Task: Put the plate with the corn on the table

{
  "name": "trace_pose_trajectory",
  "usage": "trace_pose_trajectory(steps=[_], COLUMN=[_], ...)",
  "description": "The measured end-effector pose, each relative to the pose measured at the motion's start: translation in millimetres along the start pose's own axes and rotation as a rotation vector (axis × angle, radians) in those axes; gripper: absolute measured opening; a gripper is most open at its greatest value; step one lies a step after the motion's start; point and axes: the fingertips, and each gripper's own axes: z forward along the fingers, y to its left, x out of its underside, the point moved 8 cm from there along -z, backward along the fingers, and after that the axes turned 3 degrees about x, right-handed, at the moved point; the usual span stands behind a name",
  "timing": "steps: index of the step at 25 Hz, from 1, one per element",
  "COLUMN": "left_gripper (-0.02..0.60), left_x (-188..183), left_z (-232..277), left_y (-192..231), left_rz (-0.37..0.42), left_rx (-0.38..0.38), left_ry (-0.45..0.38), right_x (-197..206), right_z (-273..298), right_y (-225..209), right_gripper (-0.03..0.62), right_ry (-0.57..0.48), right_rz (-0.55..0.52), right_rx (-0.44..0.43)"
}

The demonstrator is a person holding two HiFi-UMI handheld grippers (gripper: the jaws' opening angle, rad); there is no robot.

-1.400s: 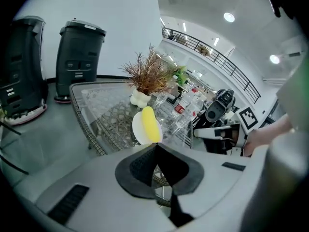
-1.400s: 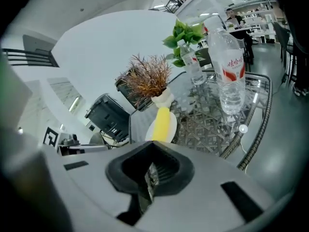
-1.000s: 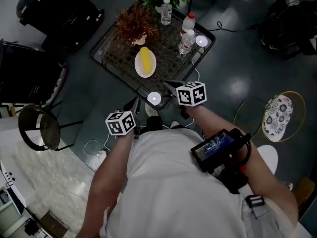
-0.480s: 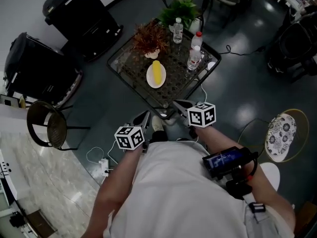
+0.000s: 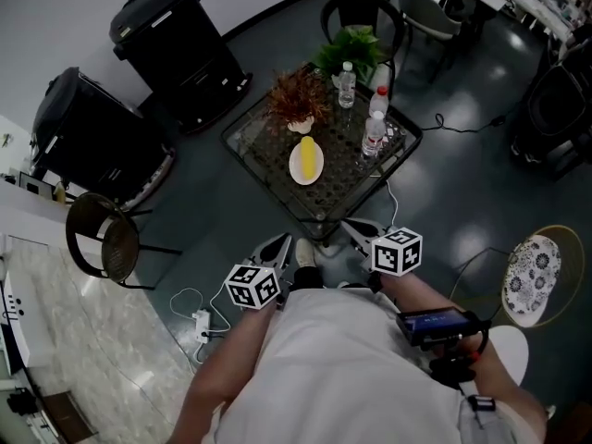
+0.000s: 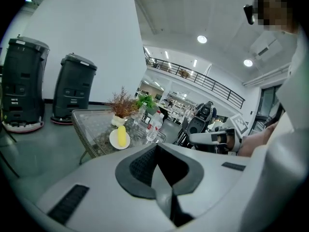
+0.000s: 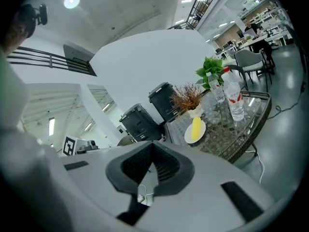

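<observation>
While both grippers hang close to the person's body, the plate (image 5: 306, 165) with the corn (image 5: 307, 151) rests on the glass counter (image 5: 254, 146), well apart from either of them.

At the far left of the head view stand two black units (image 5: 102, 137), with a round stool (image 5: 102, 243) on the floor nearer the person. Next comes the left gripper (image 5: 277, 245), its marker cube (image 5: 252, 287) just above the person's shirt. Its fingers (image 6: 140, 166) are pressed together with nothing between them and aim toward the counter. In the left gripper view the plate lies beyond the fingertips and off to their left.

On the counter the plate is white, and the yellow corn lies lengthwise across its middle. A dried reddish plant (image 5: 298, 95) stands just behind it, a green plant (image 5: 356, 49) stands at the far corner, and three bottles (image 5: 373, 135) stand to the plate's right. The counter's near corner shows between the two grippers.

The right gripper (image 5: 355, 231) also has its fingers (image 7: 166, 170) together and holds nothing. In its own view the plate lies beyond the fingertips, to their right. At the far right a round patterned seat (image 5: 525, 280) stands on the floor.
</observation>
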Motion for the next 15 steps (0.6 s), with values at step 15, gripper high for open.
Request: trace_pose_trajectory(steps=[15], left_gripper=[0.006], left_x=[20.5], left_z=[-16.2], left_y=[-19.1], left_rz=[0.008], left_rx=[-0.021], left_ry=[-0.015], right_x=[18.5], right_z=[-15.4], right_y=[10.2], right_gripper=[0.008], right_ry=[-0.026], right_rz=[0.019], right_rx=[-0.02])
